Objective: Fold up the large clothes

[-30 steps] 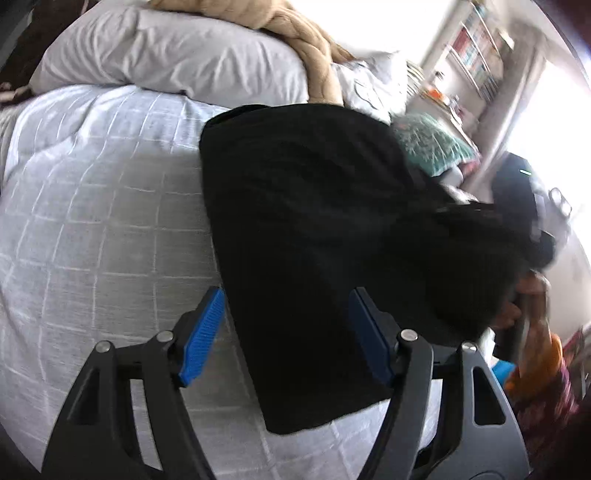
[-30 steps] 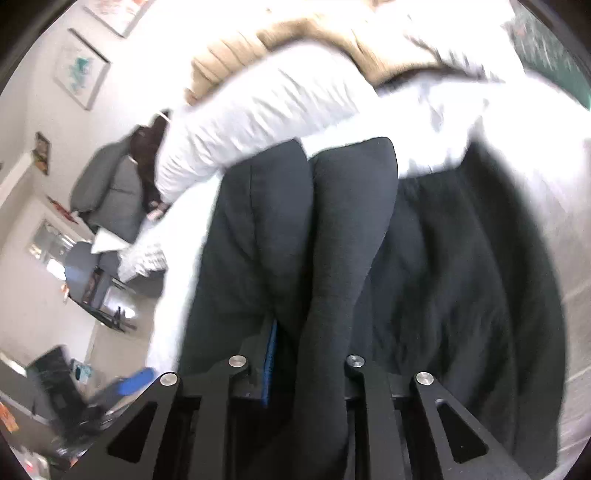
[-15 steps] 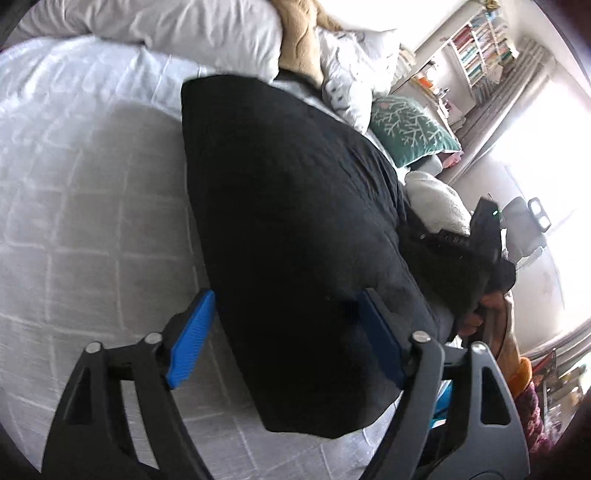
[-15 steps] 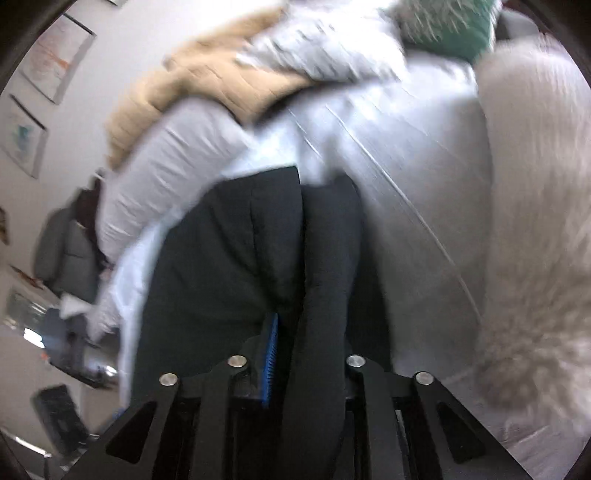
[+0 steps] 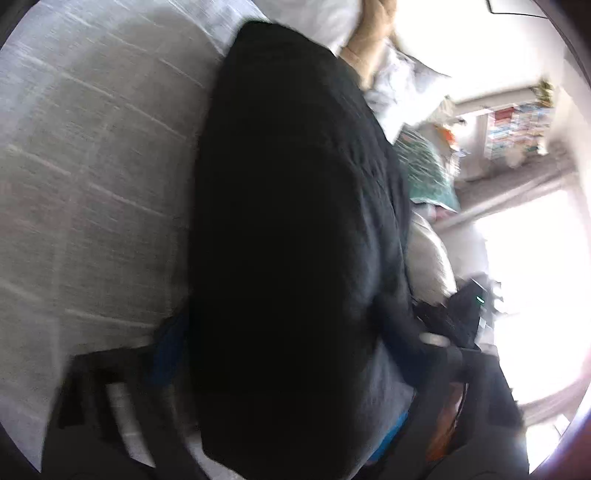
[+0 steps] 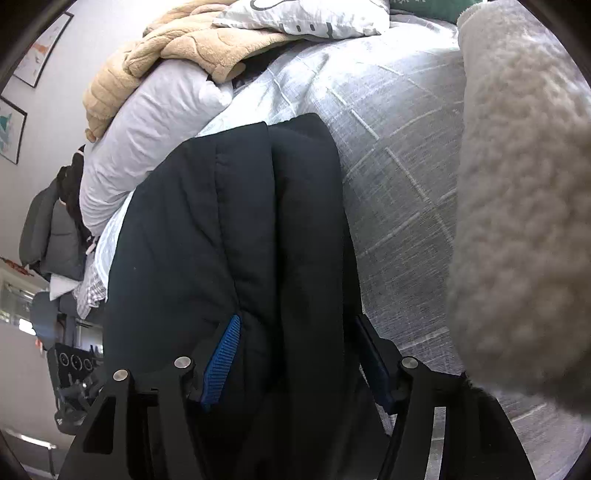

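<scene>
A large black padded garment (image 5: 295, 221) lies folded lengthwise on the grey checked bed cover (image 5: 92, 166). My left gripper (image 5: 295, 339) straddles its near end, jaws closing. The picture is blurred; the left blue pad (image 5: 170, 343) sits at the garment's edge, and the right finger is a dark shape on the other side. In the right wrist view the garment (image 6: 177, 240) shows a long folded strip (image 6: 306, 221) lying on its right edge. My right gripper (image 6: 297, 325) has its jaws opening, with that strip loose between its blue pads (image 6: 221, 365).
A white fluffy cushion (image 6: 517, 221) lies close on the right of the garment. At the bed's head are a white pillow (image 6: 147, 122), a beige blanket (image 6: 177, 44) and a printed pillow (image 6: 295, 14). A green cushion (image 5: 428, 173) and a bookshelf (image 5: 517, 125) lie beyond.
My right gripper, shut on the black strip before, swung it over the garment's right side and opened its jaws. My left gripper sank and rolled onto the garment's near end.
</scene>
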`<move>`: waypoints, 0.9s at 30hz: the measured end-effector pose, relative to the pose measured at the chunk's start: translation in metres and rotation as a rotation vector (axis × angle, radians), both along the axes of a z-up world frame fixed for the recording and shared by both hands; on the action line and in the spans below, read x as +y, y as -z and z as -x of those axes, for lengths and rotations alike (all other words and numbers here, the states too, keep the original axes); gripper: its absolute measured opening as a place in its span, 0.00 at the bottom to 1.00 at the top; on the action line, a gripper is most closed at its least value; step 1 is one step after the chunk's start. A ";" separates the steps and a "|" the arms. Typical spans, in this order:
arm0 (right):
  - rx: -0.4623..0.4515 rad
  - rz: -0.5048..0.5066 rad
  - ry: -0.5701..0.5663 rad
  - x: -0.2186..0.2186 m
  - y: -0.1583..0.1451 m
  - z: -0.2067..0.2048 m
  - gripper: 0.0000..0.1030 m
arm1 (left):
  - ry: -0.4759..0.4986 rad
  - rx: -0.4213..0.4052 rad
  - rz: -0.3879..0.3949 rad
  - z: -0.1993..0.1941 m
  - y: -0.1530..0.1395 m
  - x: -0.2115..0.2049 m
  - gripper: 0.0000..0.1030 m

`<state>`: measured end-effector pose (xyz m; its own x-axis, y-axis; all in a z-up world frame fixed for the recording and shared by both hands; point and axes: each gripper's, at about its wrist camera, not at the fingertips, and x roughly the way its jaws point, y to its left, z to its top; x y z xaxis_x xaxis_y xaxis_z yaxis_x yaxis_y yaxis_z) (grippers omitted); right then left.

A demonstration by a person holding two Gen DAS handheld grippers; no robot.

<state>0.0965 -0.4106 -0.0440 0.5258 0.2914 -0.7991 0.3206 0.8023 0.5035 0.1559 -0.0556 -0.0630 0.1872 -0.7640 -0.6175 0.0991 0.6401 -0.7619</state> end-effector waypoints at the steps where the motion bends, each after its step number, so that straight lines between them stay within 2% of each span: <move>1: -0.014 -0.010 0.001 0.001 -0.001 0.000 0.49 | -0.024 -0.013 -0.023 0.004 -0.008 0.002 0.60; 2: -0.027 -0.022 -0.002 0.004 -0.002 0.000 0.44 | -0.042 -0.025 -0.030 0.008 -0.016 0.005 0.58; 4: -0.030 -0.027 -0.017 0.013 -0.003 -0.003 0.41 | -0.063 -0.054 -0.037 0.014 -0.030 0.014 0.55; 6: -0.025 -0.018 -0.043 0.029 -0.005 -0.007 0.41 | -0.085 -0.106 -0.079 0.020 -0.050 0.031 0.55; 9: -0.025 -0.021 -0.123 0.062 -0.010 -0.016 0.41 | -0.118 -0.131 -0.124 0.026 -0.066 0.071 0.56; 12: -0.027 -0.007 -0.225 0.106 -0.013 -0.026 0.42 | -0.090 -0.119 -0.208 0.022 -0.056 0.099 0.64; 14: -0.014 0.022 -0.247 0.121 -0.016 -0.031 0.45 | -0.082 -0.094 -0.273 0.020 -0.042 0.104 0.66; 15: -0.011 0.044 -0.254 0.125 -0.019 -0.033 0.46 | -0.082 -0.101 -0.299 0.022 -0.040 0.104 0.66; 17: -0.019 0.071 -0.263 0.125 -0.031 -0.033 0.48 | -0.073 -0.171 -0.320 0.029 -0.051 0.108 0.66; 19: -0.080 0.124 -0.192 0.113 -0.052 -0.023 0.48 | -0.075 -0.325 -0.341 0.038 -0.076 0.114 0.66; 22: -0.194 0.160 -0.089 0.096 -0.085 0.000 0.49 | -0.096 -0.453 -0.376 0.043 -0.092 0.119 0.66; 24: -0.260 0.102 -0.077 0.098 -0.101 0.010 0.49 | -0.074 -0.435 -0.357 0.038 -0.088 0.114 0.66; 25: -0.284 0.080 -0.106 0.108 -0.106 0.011 0.49 | -0.060 -0.420 -0.348 0.036 -0.084 0.108 0.63; 27: -0.268 0.097 -0.182 0.131 -0.106 0.007 0.49 | -0.015 -0.412 -0.353 0.031 -0.078 0.095 0.58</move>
